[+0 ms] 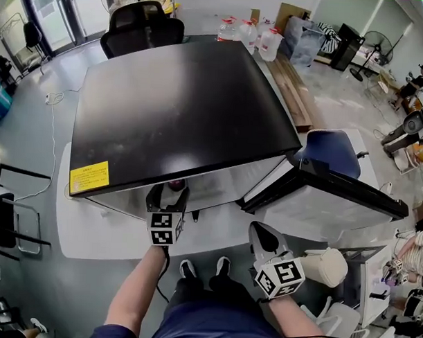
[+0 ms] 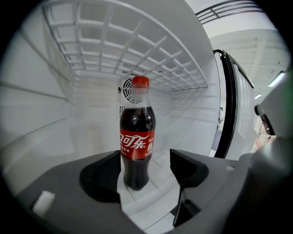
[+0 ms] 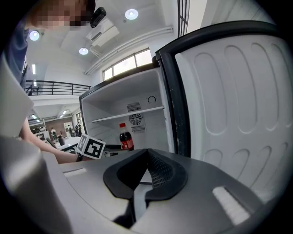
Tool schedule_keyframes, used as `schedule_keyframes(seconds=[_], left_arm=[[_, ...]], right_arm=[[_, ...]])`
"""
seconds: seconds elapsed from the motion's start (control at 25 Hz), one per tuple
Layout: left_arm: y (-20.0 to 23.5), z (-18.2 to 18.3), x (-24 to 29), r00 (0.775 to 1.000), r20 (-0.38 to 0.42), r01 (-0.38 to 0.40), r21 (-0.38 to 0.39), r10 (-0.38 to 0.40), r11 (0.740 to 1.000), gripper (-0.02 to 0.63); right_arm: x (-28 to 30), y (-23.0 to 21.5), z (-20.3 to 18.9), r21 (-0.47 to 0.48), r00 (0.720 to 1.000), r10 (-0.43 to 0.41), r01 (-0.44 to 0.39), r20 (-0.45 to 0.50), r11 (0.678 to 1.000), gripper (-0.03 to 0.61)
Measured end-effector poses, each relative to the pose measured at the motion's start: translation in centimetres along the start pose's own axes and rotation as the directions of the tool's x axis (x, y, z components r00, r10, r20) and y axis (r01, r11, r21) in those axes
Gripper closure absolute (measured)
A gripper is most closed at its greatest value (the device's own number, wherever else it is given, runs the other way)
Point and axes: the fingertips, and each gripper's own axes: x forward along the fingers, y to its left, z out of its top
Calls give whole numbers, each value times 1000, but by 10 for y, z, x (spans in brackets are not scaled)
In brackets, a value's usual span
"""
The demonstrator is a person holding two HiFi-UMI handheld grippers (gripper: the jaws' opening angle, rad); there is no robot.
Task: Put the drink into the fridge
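drink: a cola bottle (image 2: 136,137) stands upright on the white floor inside the fridge (image 1: 186,108), in front of the round vent (image 2: 130,89) on the fridge's back wall and below its wire shelf (image 2: 137,50). It rests on its own base with the cap up, so it looks set down where it belongs.
left gripper: the left gripper (image 2: 145,160) reaches into the fridge with its jaws spread on either side of the drink's lower body. The right jaw is clear of the drink. The left jaw is just beside it or touching it, and I cannot tell which. Nothing is squeezed, so the drink is let go. The spread probably gives room to back straight out without tipping it.
right gripper: the right gripper (image 3: 147,155) is outside the fridge, low in front of the door (image 3: 233,91), with its jaws pressed together on nothing. It seems parked out of the reaching arm's way, within reach of the door.
door: swung wide to the person's right of the fridge, which leaves the front open for a straight reach.
head view: it looks down on the fridge's black top, which hides the inside. Only the red cap shows at the fridge's front edge, between the left jaws.
progress: the placing looks done. Withdrawing and shutting the door seem to be what remains.
risk: the left jaw sits so near the drink that a sideways pull could knock it over.
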Motion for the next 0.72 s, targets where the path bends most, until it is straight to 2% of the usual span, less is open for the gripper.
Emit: schedule_keyframes(seconds=[0.2,0.36,0.52,0.72], left_arm=[[-9,17,-37,999,47,-22,-23,23,1000,295],[-17,35,-68,996,91,-17,-56,22,998,296],[-24,54,-101,990,138,-9,-54,16,999,303],[-35,61,-139,985,170,-7,-96,23,995,417]], right_arm=[[13,10,17,-30,998,59,-58,29,998,572],[23,20,32,-47,992,109,-107,63,993,572],[36,34,49,-76,981,165,-158,98,984,572],[40,55,69,-139,967,222,-205,124,969,572]])
